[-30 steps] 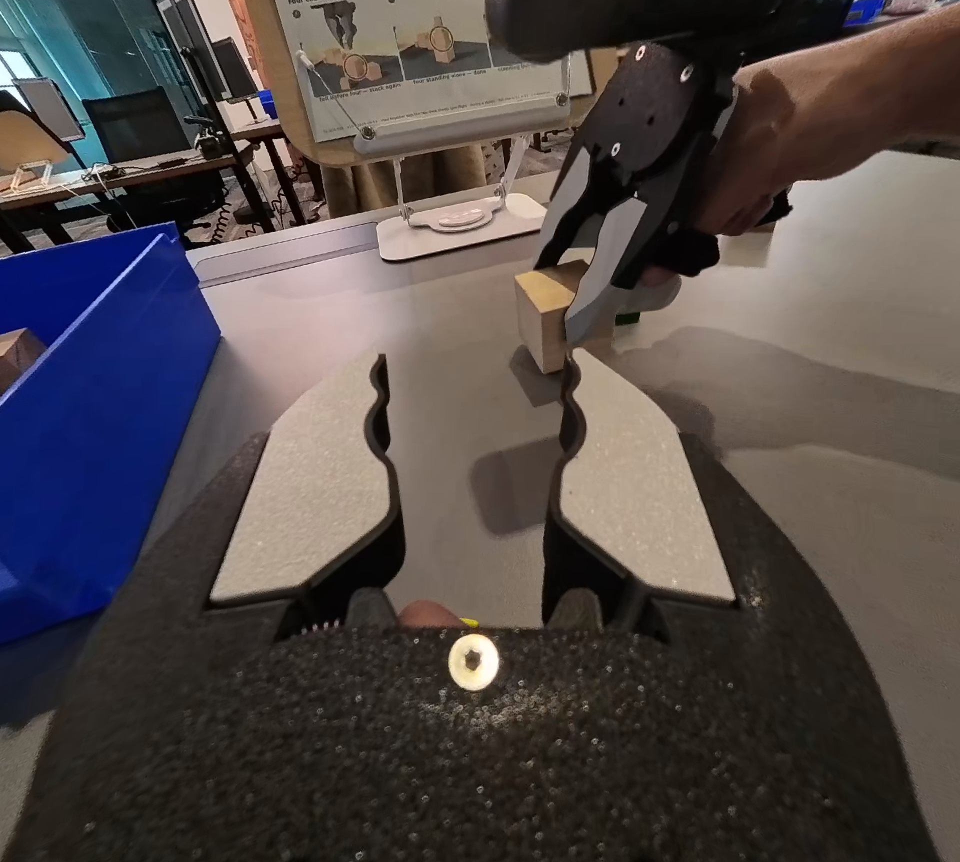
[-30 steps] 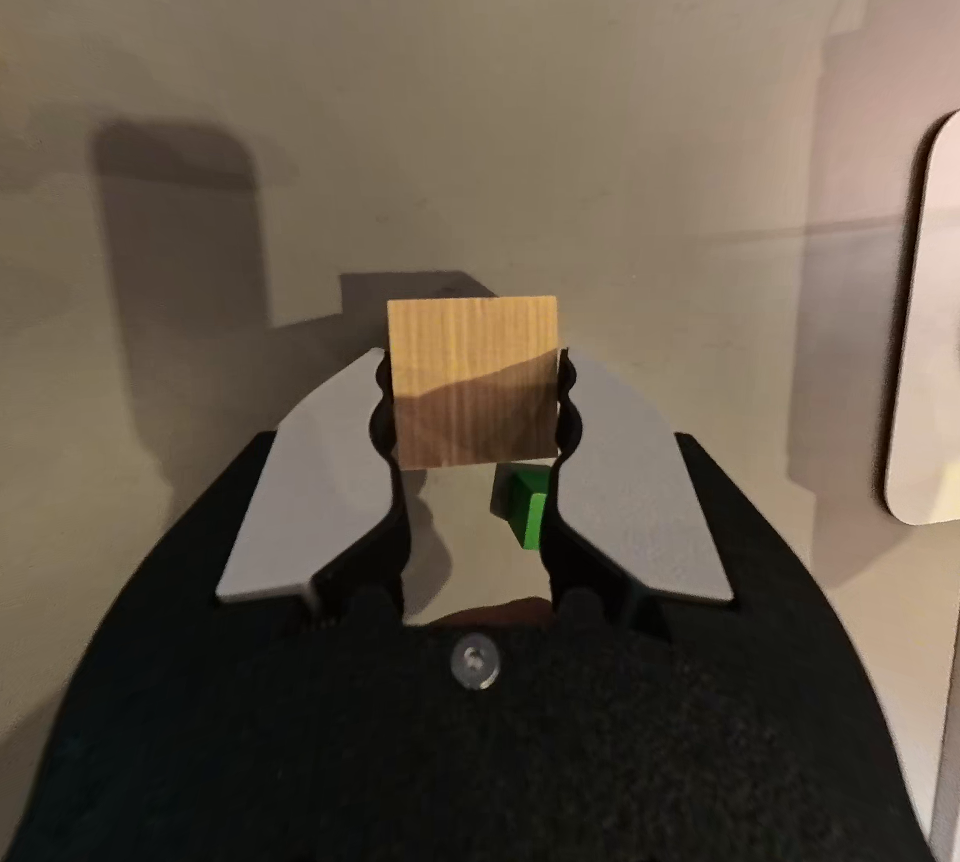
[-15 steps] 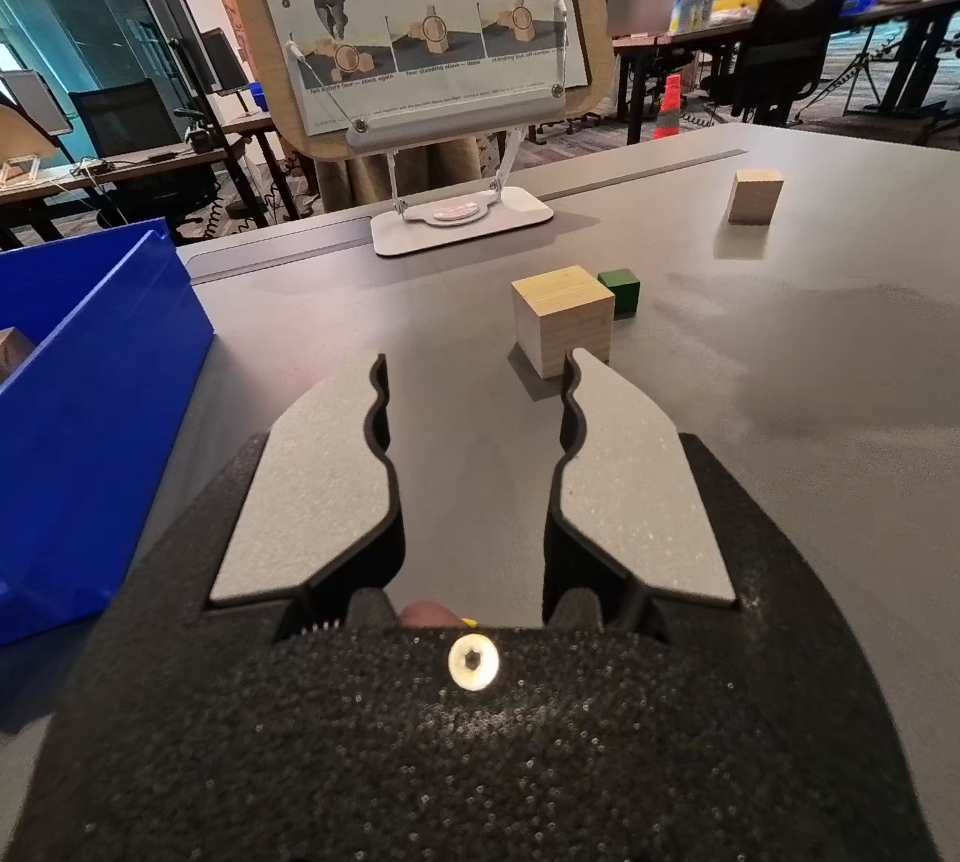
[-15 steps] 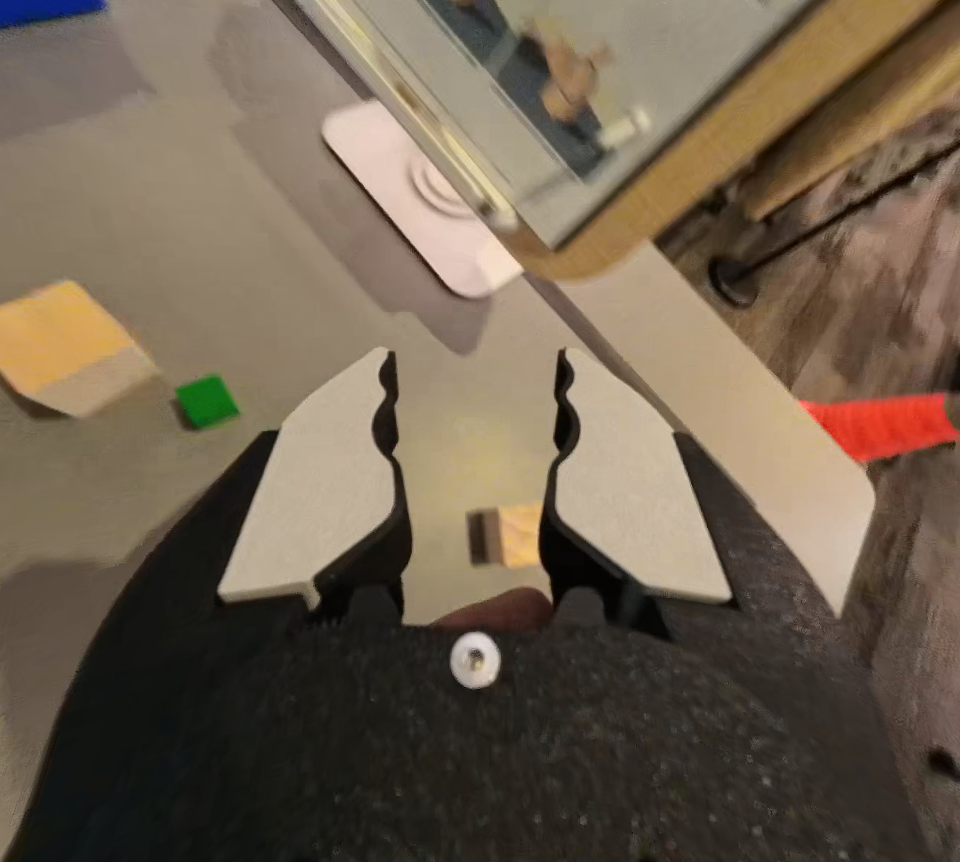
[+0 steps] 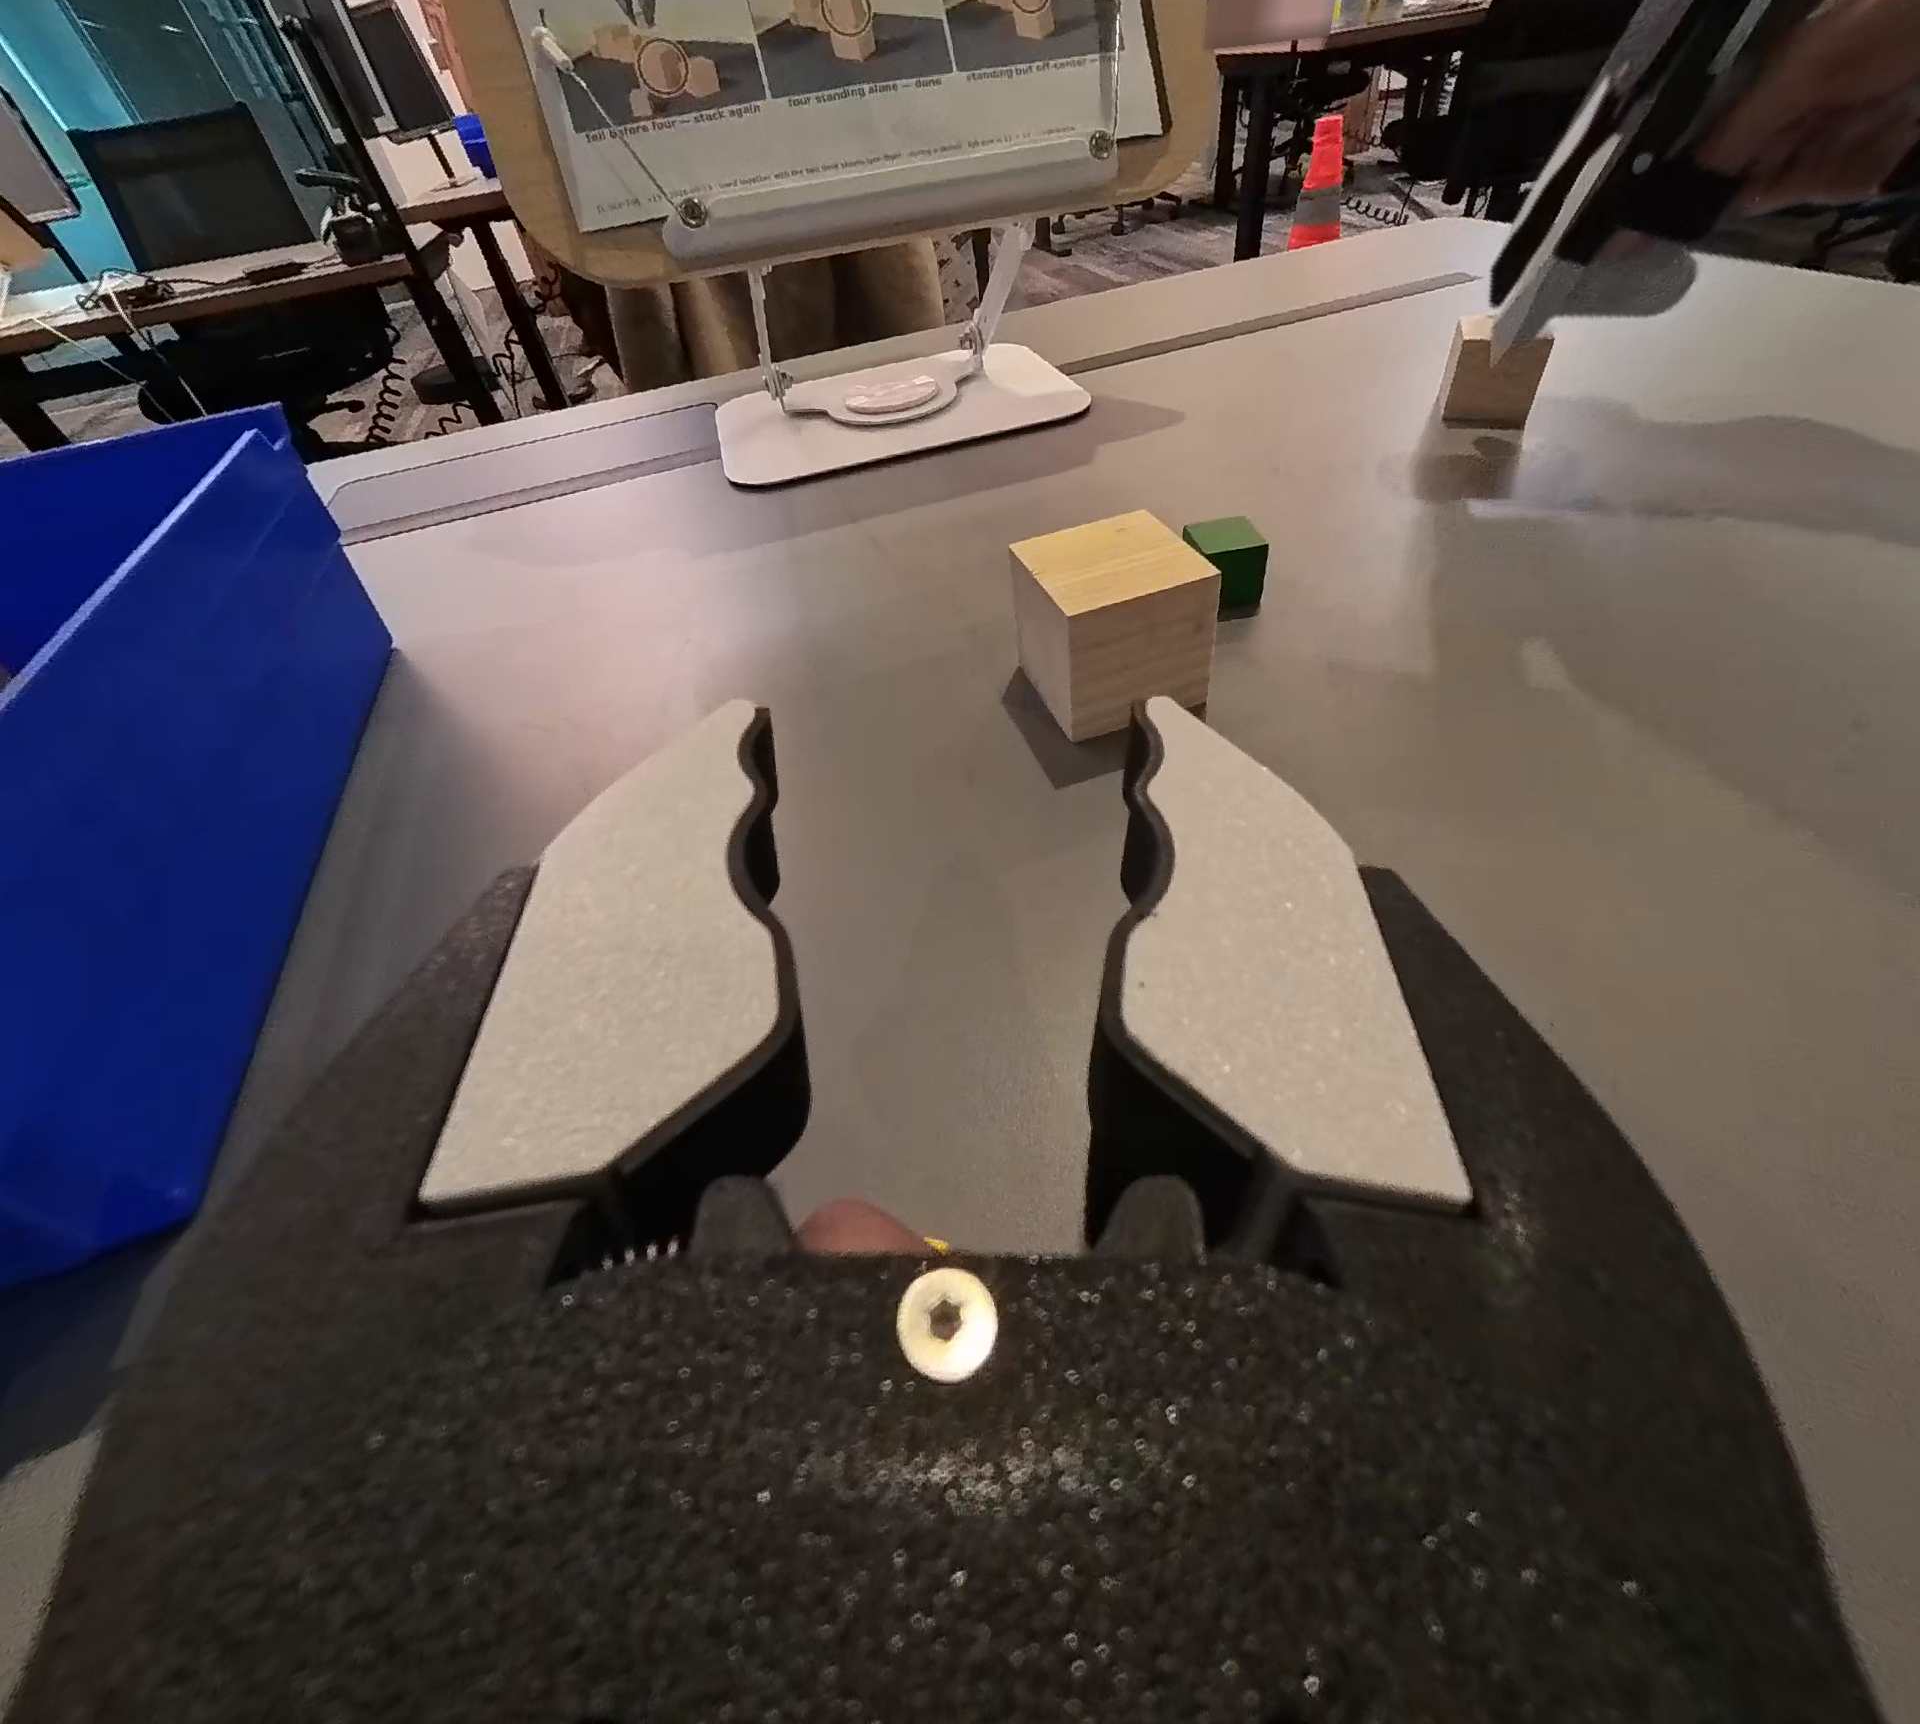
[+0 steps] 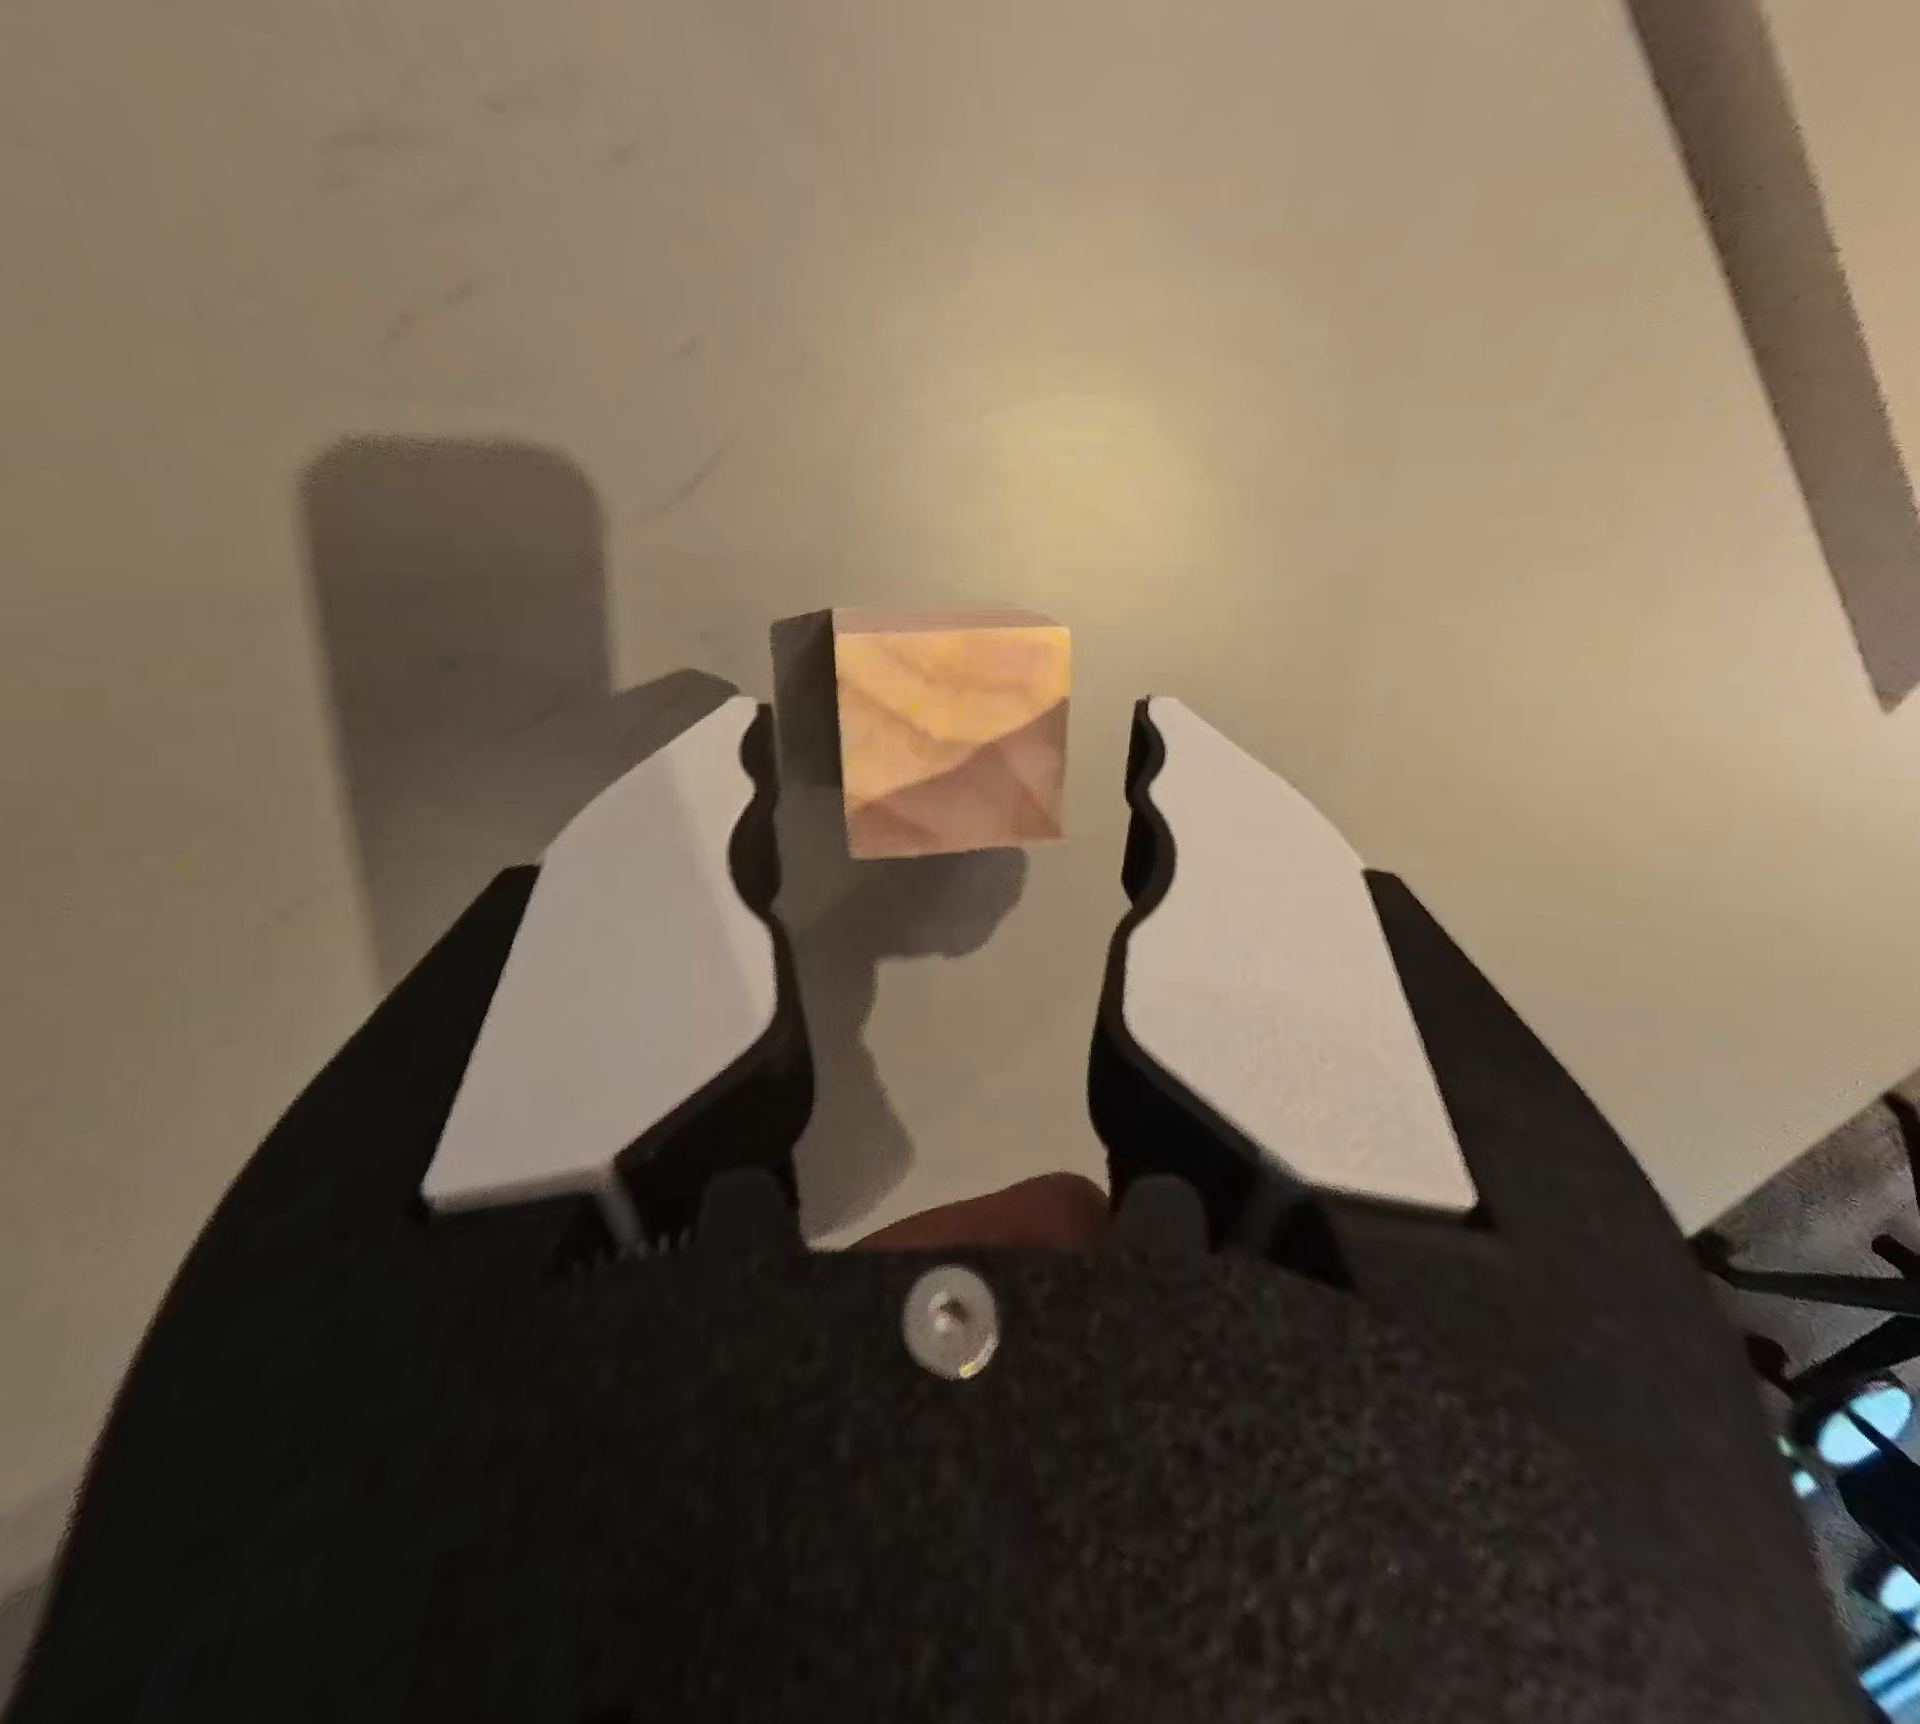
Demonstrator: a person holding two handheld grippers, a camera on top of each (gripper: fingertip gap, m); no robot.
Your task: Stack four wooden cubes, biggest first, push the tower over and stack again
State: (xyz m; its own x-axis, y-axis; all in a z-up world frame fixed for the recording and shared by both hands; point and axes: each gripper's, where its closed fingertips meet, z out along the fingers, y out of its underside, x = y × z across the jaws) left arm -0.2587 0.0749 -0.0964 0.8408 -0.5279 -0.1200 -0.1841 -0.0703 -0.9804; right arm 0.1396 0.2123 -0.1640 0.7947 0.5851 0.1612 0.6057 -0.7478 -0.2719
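A big wooden cube (image 5: 1114, 620) stands on the grey table (image 5: 1455, 791) with a small green cube (image 5: 1229, 559) touching its far right corner. My left gripper (image 5: 948, 729) is open and empty, low over the table just in front of the big cube. A smaller wooden cube (image 5: 1488, 382) stands at the far right. My right gripper (image 6: 948, 724) is open and points down over this smaller cube (image 6: 954, 739), which sits between the fingertips, not gripped. The right gripper also shows in the left wrist view (image 5: 1527, 324), held by a hand.
A blue bin (image 5: 156, 791) stands along the left edge of the table. An instruction board on a white stand (image 5: 904, 412) is at the back. The table edge (image 6: 1756, 240) runs diagonally at the upper right of the right wrist view. Some 45 cm of space lies between my two pairs of fingers.
My right gripper let go of the big cube, swung away to the right and came down over the smaller cube. My left gripper has stayed in place.
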